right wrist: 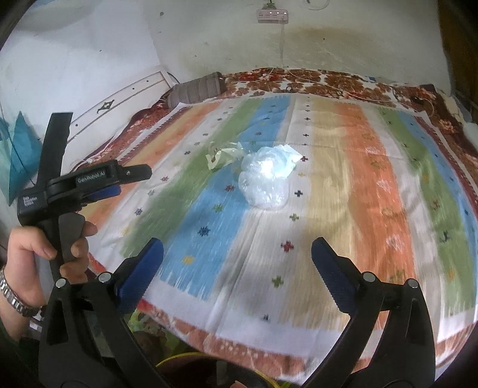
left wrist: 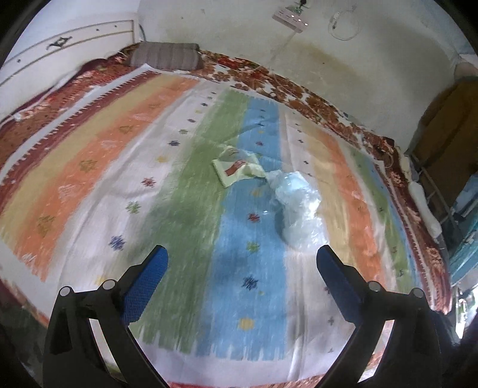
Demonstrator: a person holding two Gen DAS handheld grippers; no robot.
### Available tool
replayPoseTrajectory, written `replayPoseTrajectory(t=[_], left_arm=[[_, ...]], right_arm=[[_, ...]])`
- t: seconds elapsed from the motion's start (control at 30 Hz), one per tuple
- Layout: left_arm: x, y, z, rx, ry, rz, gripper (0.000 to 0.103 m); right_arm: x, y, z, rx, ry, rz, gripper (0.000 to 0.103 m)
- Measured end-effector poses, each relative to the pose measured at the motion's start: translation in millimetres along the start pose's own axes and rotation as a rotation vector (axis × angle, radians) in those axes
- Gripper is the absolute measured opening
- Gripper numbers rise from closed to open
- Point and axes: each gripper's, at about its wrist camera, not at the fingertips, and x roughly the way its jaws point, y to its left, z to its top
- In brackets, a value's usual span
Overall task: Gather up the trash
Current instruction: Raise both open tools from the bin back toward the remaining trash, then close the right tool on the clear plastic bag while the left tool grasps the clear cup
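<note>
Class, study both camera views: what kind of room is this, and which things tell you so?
Probably a bedroom: a bed under a striped multicoloured bedspread, a grey-brown striped pillow by the white headboard, and a white power strip on the stained wall.

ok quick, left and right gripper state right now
left gripper: open, holding nothing, above the striped bedsheet.
right gripper: open, holding nothing, short of the clear plastic bag.

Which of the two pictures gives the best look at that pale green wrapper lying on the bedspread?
The left wrist view. There the wrapper lies nearer and flatter to the camera, with its red print and toothed edge visible beside the clear plastic bag. The right wrist view shows the wrapper smaller and blurrier, just a crumpled green scrap beside the bag.
</note>
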Motion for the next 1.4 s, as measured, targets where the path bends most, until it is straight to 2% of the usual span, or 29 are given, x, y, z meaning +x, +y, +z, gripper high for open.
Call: replayPoseTrajectory(t=[0.17, 0.33, 0.63, 0.83, 0.9, 1.03, 1.23, 1.3, 1.4], left_arm=[[17.3, -7.2, 16.0, 0.024, 0.002, -0.075, 0.097], [46.3, -7.8, 26.7, 0.039, 0.053, -0.117, 0.097], [80.1, 3.4, 42.7, 0.026, 0.104, -0.131, 0.097], [99.7, -0.4, 48.9, 0.045, 0.093, -0.115, 0.096], [107.5, -1.8, 50.7, 0.042, 0.095, -0.125, 0.096], [116.1, 1.8, 56.6, 0.028, 0.082, -0.129, 0.096], [127.7, 6.6, 62.9, 0.018, 0.075, -0.127, 0.096], [132.8, 3.5, 65.1, 0.029, 0.069, -0.125, 0.096], [140.5, -7.3, 65.9, 0.068, 0.062, -0.113, 0.096]], right_arm=[[28.7, -1.0, 12.6, -0.020, 0.004, 0.005, 0.094], [58.6, -0.4, 23.6, -0.031, 0.016, 0.017, 0.093], [101.2, -13.9, 41.6, -0.025, 0.036, 0.000, 0.083], [130.7, -18.7, 48.0, -0.067, 0.054, 0.015, 0.078], [137.7, -17.4, 48.5, -0.081, 0.063, 0.013, 0.070], [154.5, -22.3, 50.7, -0.056, 0.071, 0.005, 0.062], [183.3, -37.5, 47.1, -0.008, 0.109, 0.027, 0.033], [186.7, -42.6, 46.2, 0.010, 0.114, 0.045, 0.019], [185.0, -48.3, 45.2, 0.021, 0.109, 0.061, 0.010]])
